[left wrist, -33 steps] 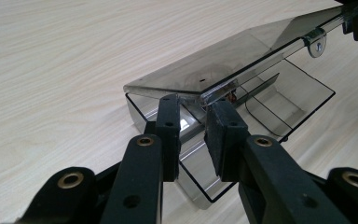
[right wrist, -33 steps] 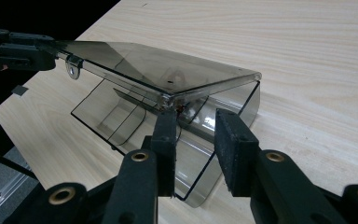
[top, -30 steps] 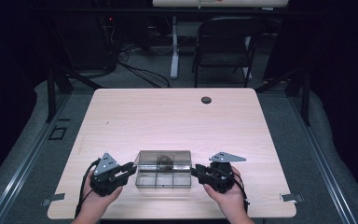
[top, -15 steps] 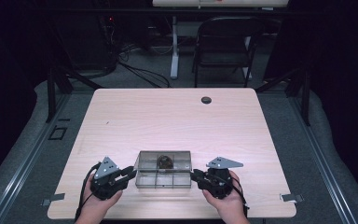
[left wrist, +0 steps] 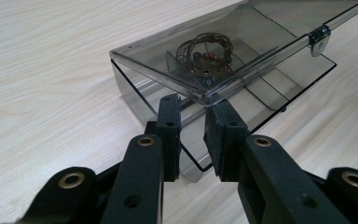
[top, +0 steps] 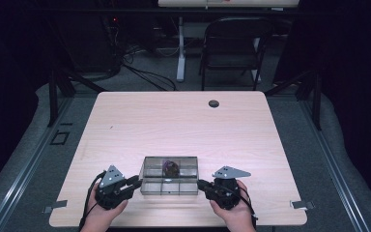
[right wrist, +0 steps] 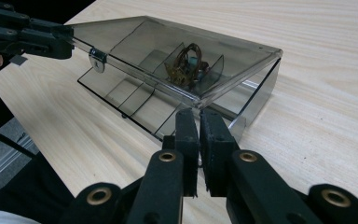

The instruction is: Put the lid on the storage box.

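A smoky clear plastic box (top: 160,187) with several compartments sits near the table's front edge. Its lid (left wrist: 168,51) is tilted up at the front, where a small metal latch (left wrist: 319,39) hangs. A coiled bracelet with beads (right wrist: 186,63) lies in a back compartment. My left gripper (left wrist: 192,103) is at the lid's front left corner, jaws a little apart, the corner right at the tips. My right gripper (right wrist: 199,112) is at the lid's front right corner, jaws nearly together on its thin edge. In the high view the left gripper (top: 136,182) and right gripper (top: 202,183) flank the box.
The light wooden table (top: 174,125) stretches bare behind the box, with a dark grommet (top: 214,103) near its far edge. A folding chair (top: 232,53) and cables stand on the floor beyond. The table's front edge lies just under the hands.
Both hands have drawn slightly back toward the table's front edge, staying at the box's two front corners. The box has not shifted.
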`<act>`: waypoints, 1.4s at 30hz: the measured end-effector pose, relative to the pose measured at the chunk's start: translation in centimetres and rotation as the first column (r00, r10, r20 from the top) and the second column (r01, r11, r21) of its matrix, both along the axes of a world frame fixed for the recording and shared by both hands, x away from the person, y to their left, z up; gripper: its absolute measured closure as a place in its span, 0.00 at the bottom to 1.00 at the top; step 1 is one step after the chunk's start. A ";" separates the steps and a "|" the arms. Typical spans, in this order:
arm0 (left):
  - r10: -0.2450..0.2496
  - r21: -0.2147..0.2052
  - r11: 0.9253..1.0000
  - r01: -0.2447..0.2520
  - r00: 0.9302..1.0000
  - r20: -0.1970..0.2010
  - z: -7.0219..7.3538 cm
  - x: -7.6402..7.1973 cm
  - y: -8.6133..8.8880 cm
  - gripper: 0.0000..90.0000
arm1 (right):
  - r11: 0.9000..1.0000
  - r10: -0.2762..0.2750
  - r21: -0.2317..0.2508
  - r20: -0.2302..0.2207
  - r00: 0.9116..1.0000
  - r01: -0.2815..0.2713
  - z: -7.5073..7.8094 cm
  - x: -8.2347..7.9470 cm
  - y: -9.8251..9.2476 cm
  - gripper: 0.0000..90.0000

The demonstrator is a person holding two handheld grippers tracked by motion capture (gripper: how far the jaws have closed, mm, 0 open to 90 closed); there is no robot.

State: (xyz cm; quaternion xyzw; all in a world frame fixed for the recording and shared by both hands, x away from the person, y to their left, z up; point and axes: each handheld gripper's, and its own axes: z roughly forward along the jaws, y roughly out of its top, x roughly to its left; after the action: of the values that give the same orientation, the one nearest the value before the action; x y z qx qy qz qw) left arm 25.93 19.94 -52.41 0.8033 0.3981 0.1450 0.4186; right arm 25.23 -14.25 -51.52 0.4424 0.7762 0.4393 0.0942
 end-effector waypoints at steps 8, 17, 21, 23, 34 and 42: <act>-0.005 -0.005 1.000 0.004 1.000 -0.017 -0.4 -0.1 0.1 0.84 | 1.000 0.005 0.004 -0.005 1.000 -0.005 -0.4 0.0 0.1 0.97; -0.018 -0.017 1.000 0.017 0.999 -0.041 -0.8 -0.4 0.3 0.86 | 1.000 0.008 -0.018 -0.007 1.000 -0.008 -0.9 -0.1 0.4 0.97; -0.016 -0.018 1.000 0.016 0.999 -0.044 -0.9 -0.5 0.4 0.87 | 1.000 0.008 -0.023 -0.008 1.000 -0.008 -1.1 -0.1 0.4 0.96; -0.018 -0.018 1.000 0.017 0.999 -0.044 -0.9 -0.6 0.4 0.87 | 1.000 0.010 -0.021 -0.015 1.000 -0.010 -1.1 -0.1 0.4 0.96; -0.025 -0.018 1.000 0.024 0.997 -0.072 -1.4 -0.7 0.7 0.89 | 0.999 0.018 -0.032 -0.025 1.000 -0.019 -1.6 0.0 0.5 0.95; -0.021 -0.019 1.000 0.020 0.996 -0.082 -1.7 -0.7 0.6 0.88 | 0.999 0.017 -0.029 -0.031 0.999 -0.018 -1.9 0.0 0.6 0.94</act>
State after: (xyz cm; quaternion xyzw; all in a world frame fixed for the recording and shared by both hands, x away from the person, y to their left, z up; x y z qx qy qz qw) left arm 25.24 20.58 -54.09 0.8088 0.4079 0.1038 0.4106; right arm 25.18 -13.68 -53.41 0.4410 0.7876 0.4219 0.0848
